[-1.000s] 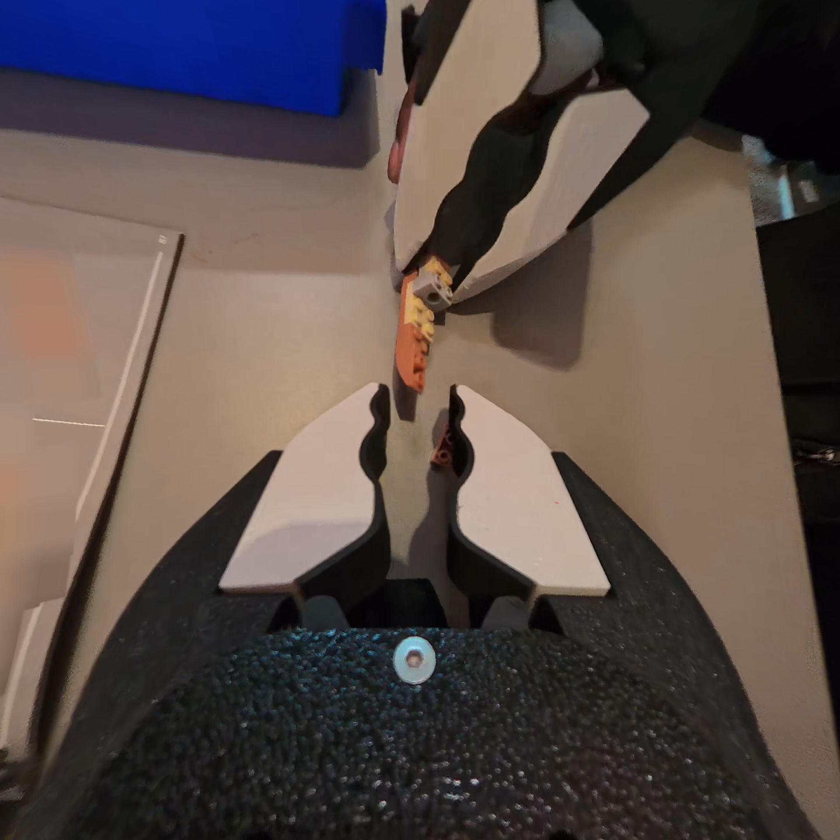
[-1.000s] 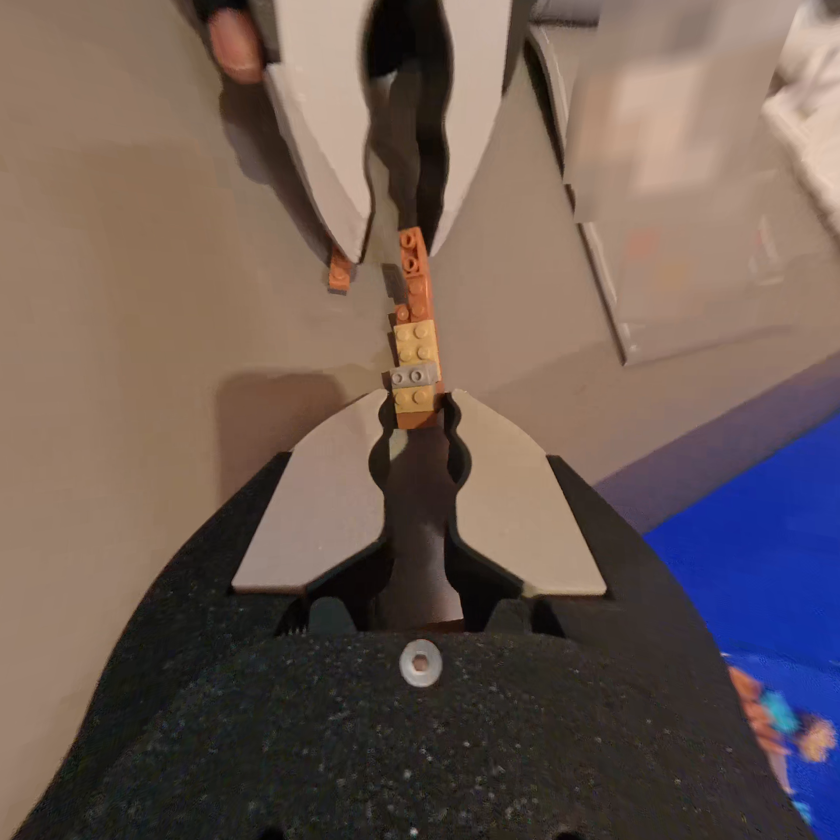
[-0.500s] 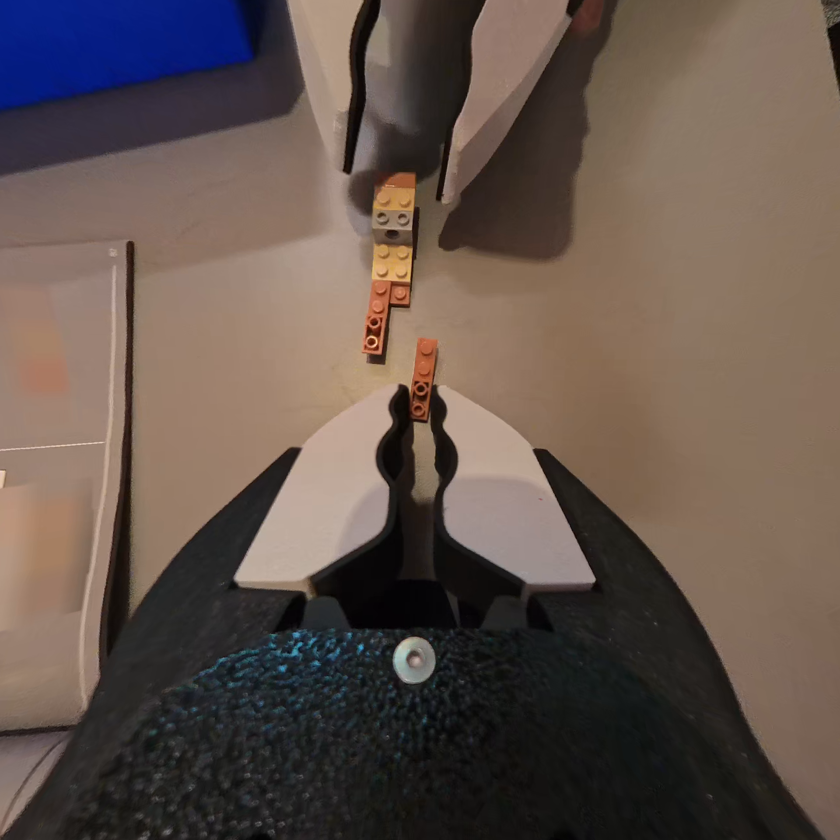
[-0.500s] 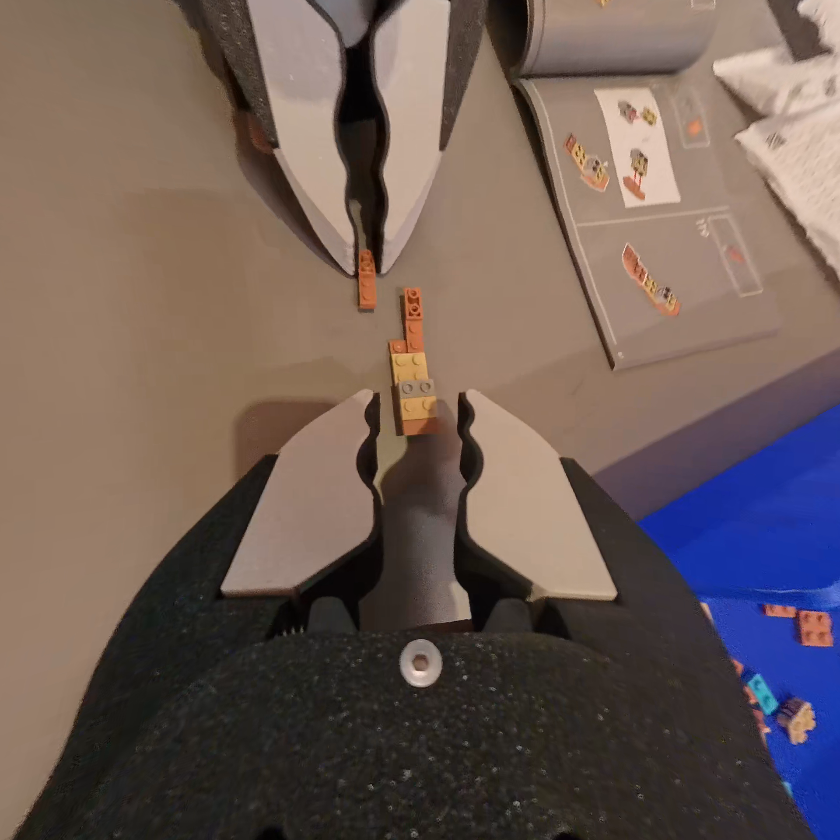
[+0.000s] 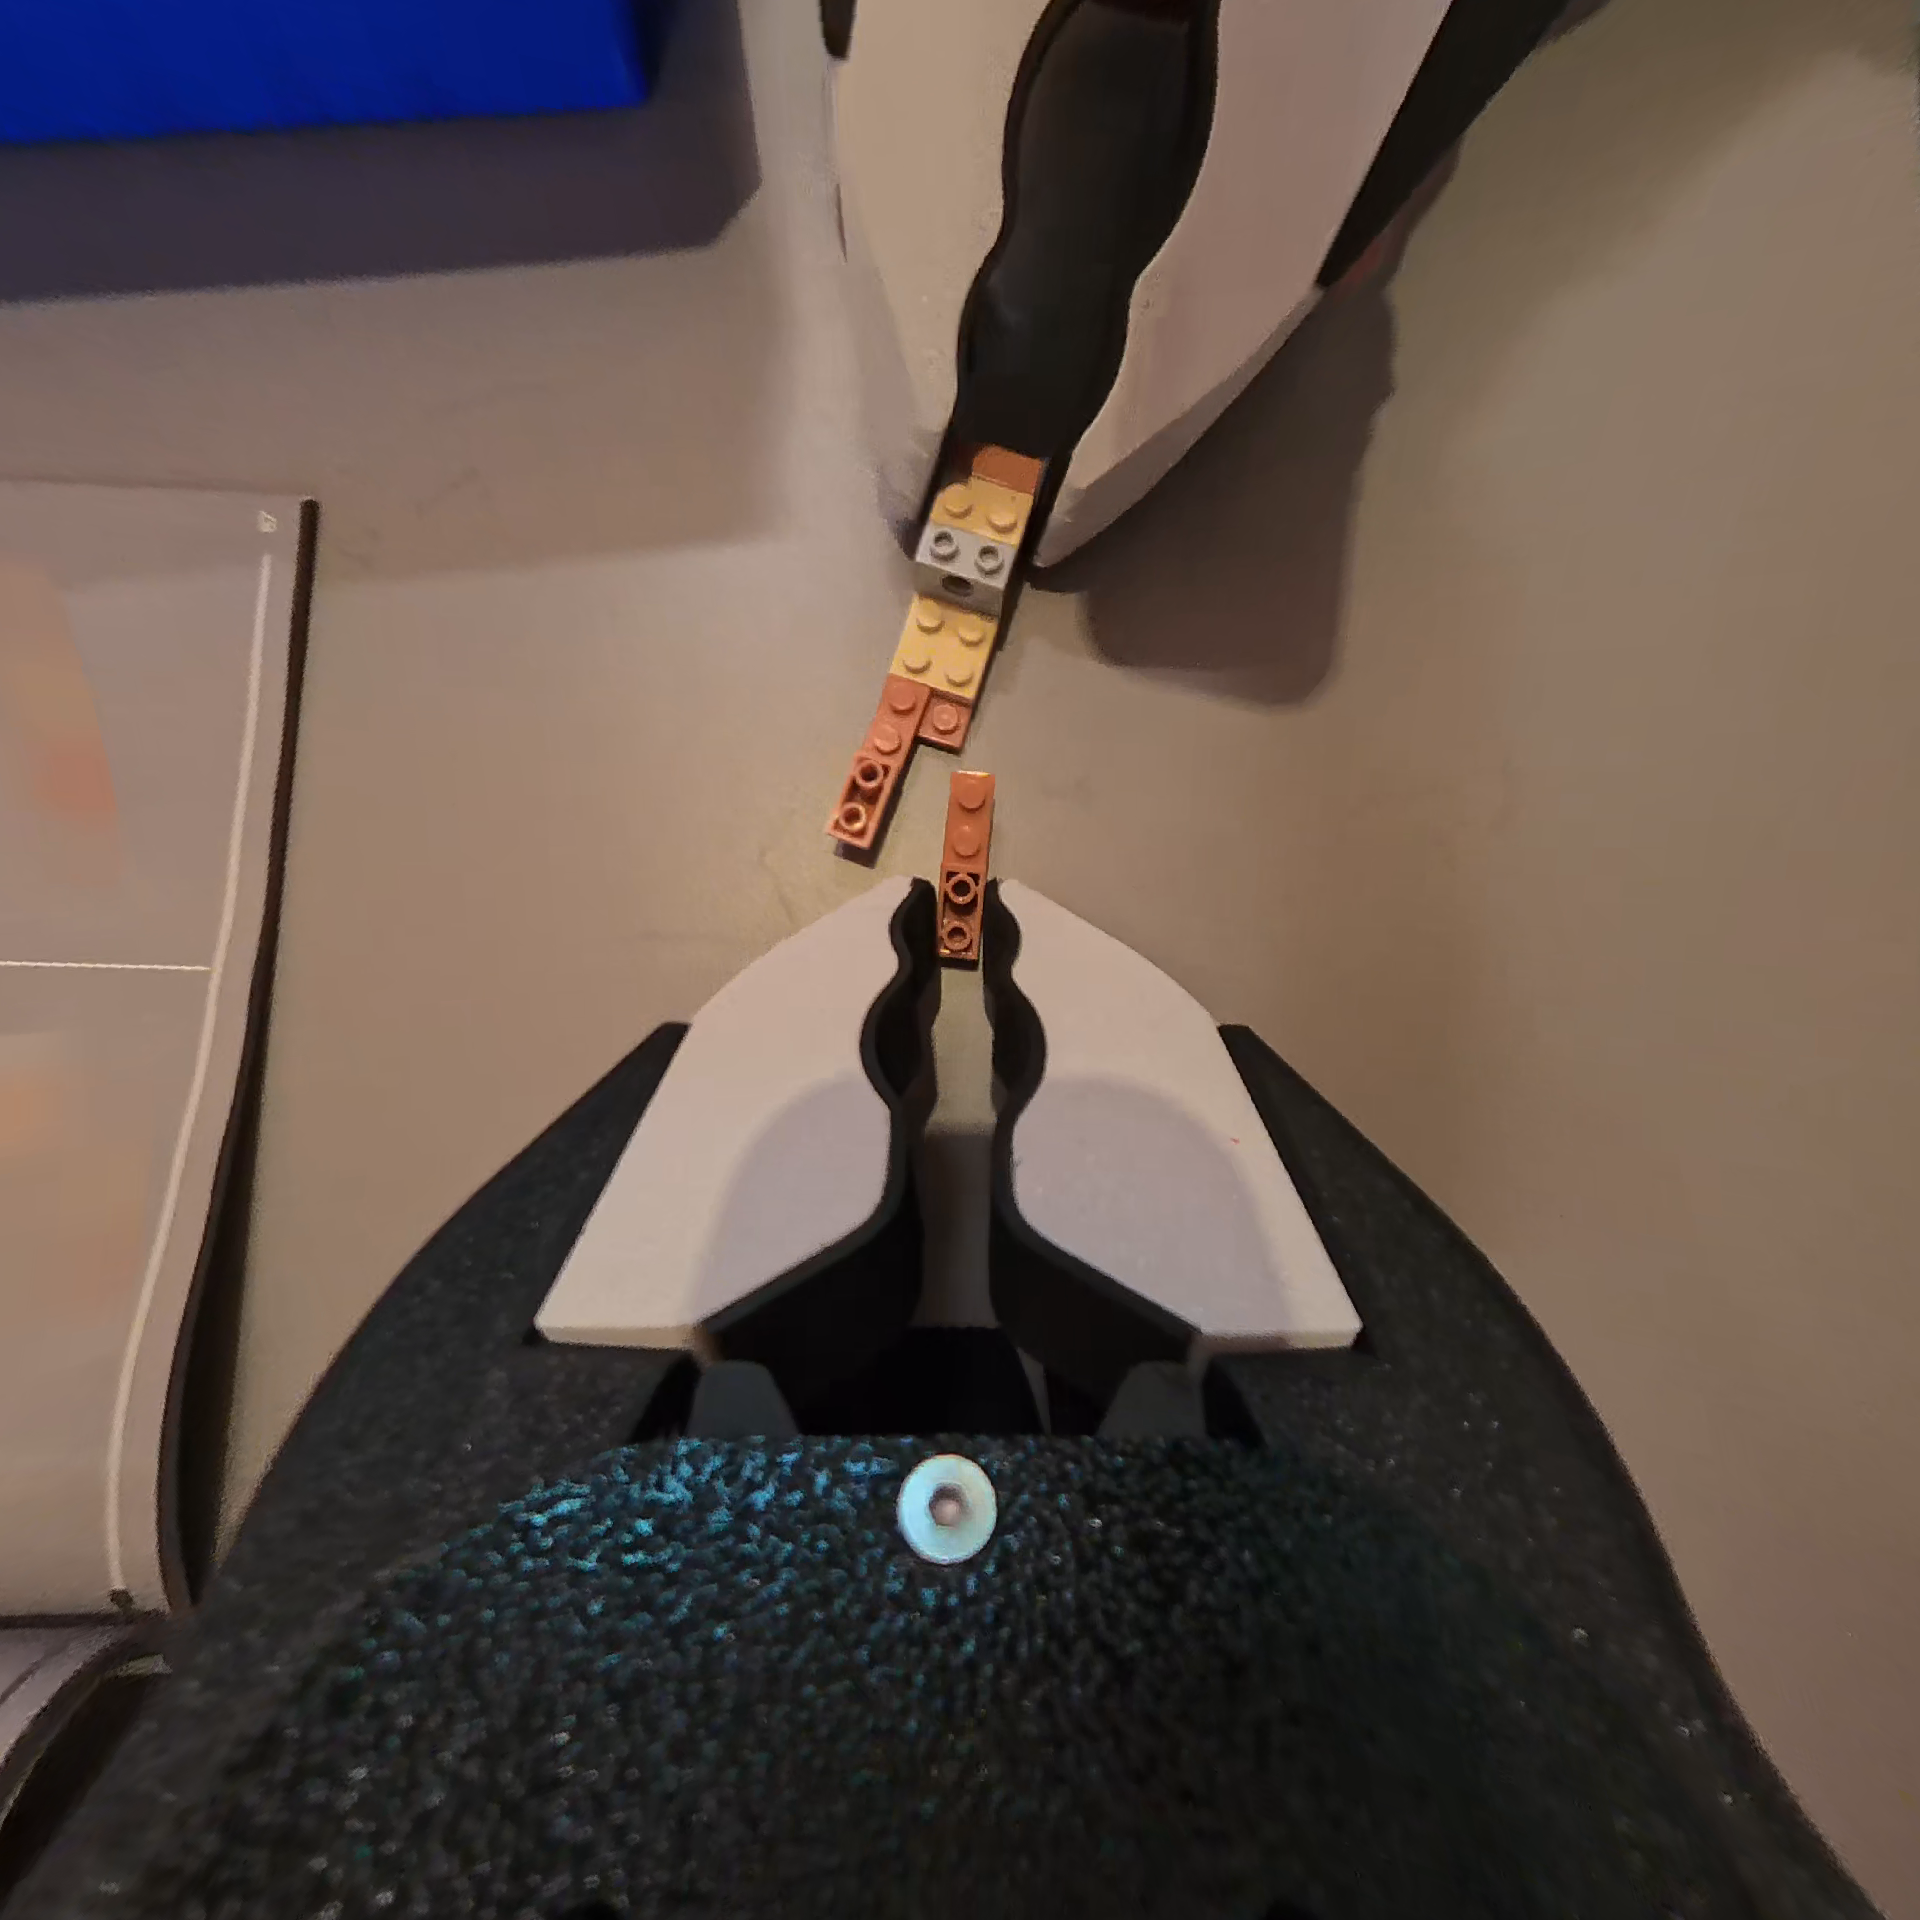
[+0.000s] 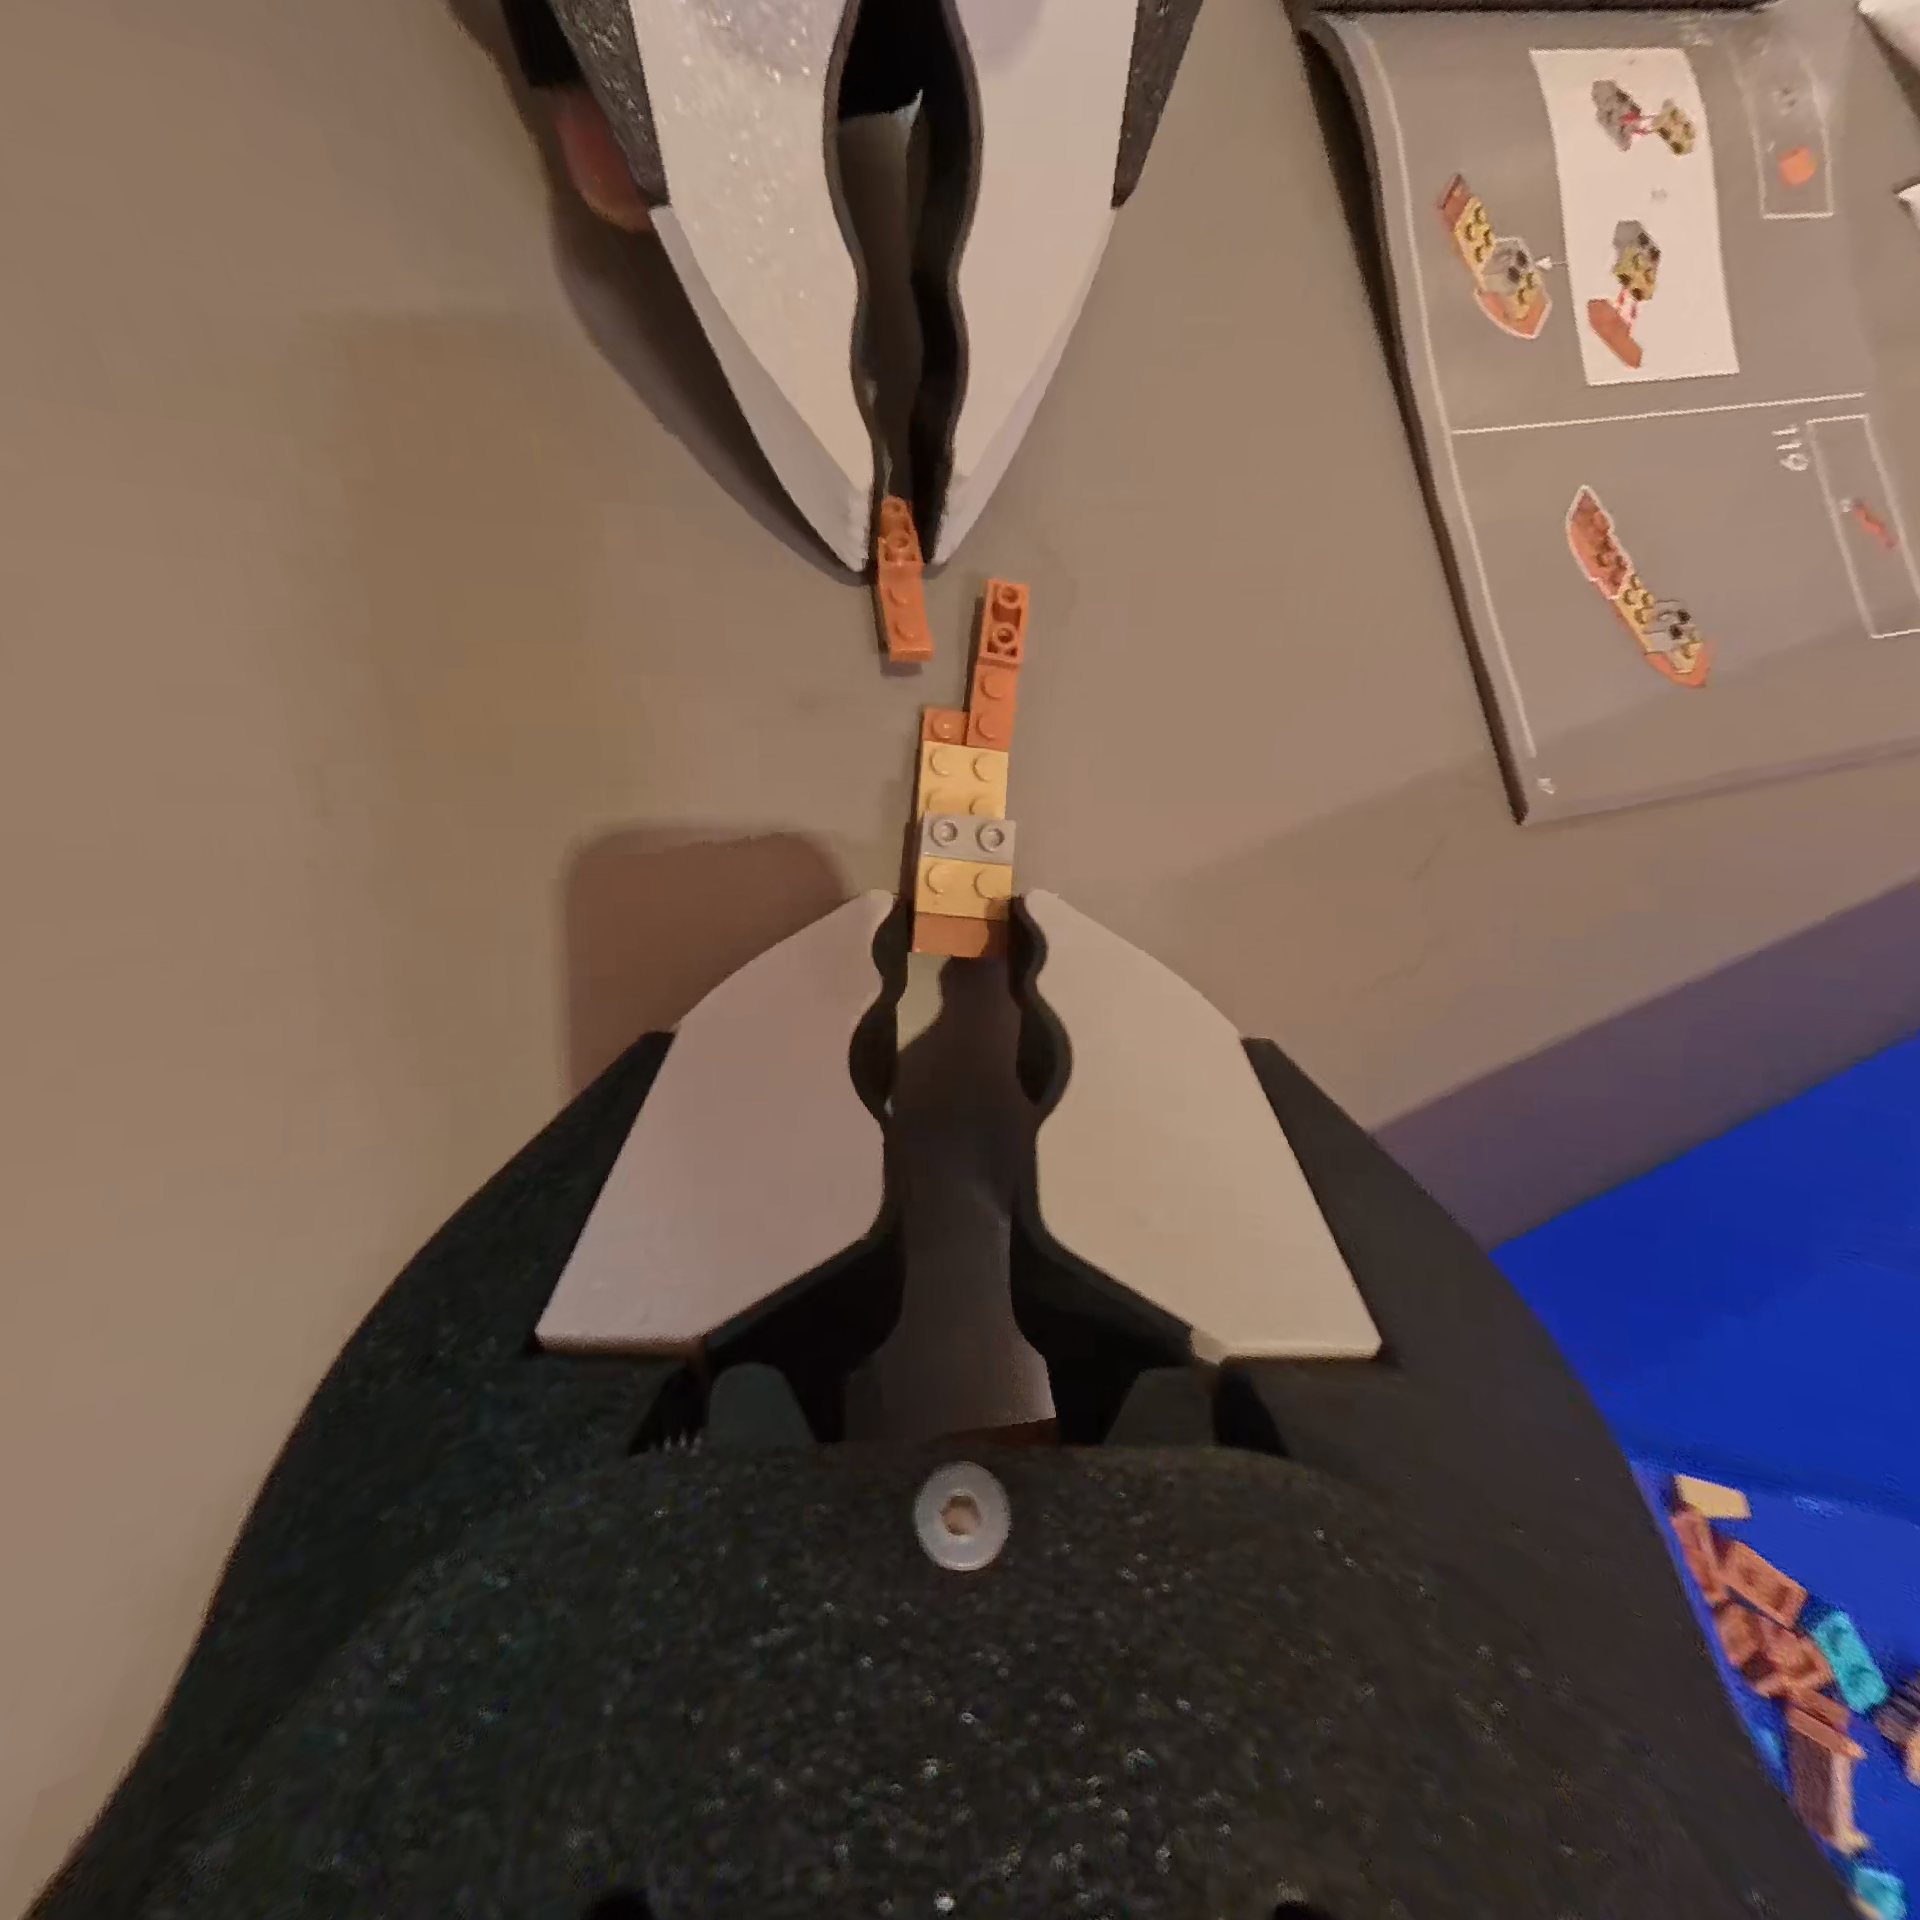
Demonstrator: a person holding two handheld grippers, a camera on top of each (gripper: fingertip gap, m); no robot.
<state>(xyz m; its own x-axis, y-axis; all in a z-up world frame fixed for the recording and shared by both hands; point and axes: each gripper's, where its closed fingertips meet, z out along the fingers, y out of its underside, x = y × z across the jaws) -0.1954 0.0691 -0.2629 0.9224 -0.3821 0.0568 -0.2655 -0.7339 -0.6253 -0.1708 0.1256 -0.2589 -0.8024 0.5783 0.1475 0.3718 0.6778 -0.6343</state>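
2 grippers face each other over a grey table [image 6: 312, 727], each pinching toy bricks.

The left gripper [image 5: 961, 888] is clamped on a small brown strip [image 5: 966, 862], light and stiff, held by its near end. The right gripper [image 6: 961, 914] is clamped on the brown end of a small brick build [image 6: 966, 800], likely easily snapped apart. Loose bricks [image 6: 1766, 1662] lie on a blue tray [image 6: 1714, 1299] at the right.

The open instruction booklet [image 6: 1662, 582] carries the only writing in view; a short printed number [image 6: 1789, 449] stands on its grey page, beside an outlined parts box, and appears inverted in the right wrist view; the rest of that page is drawings of brick assemblies; in the left wrist view the booklet page [image 5: 156, 935] is blurred and nothing on it can be read.
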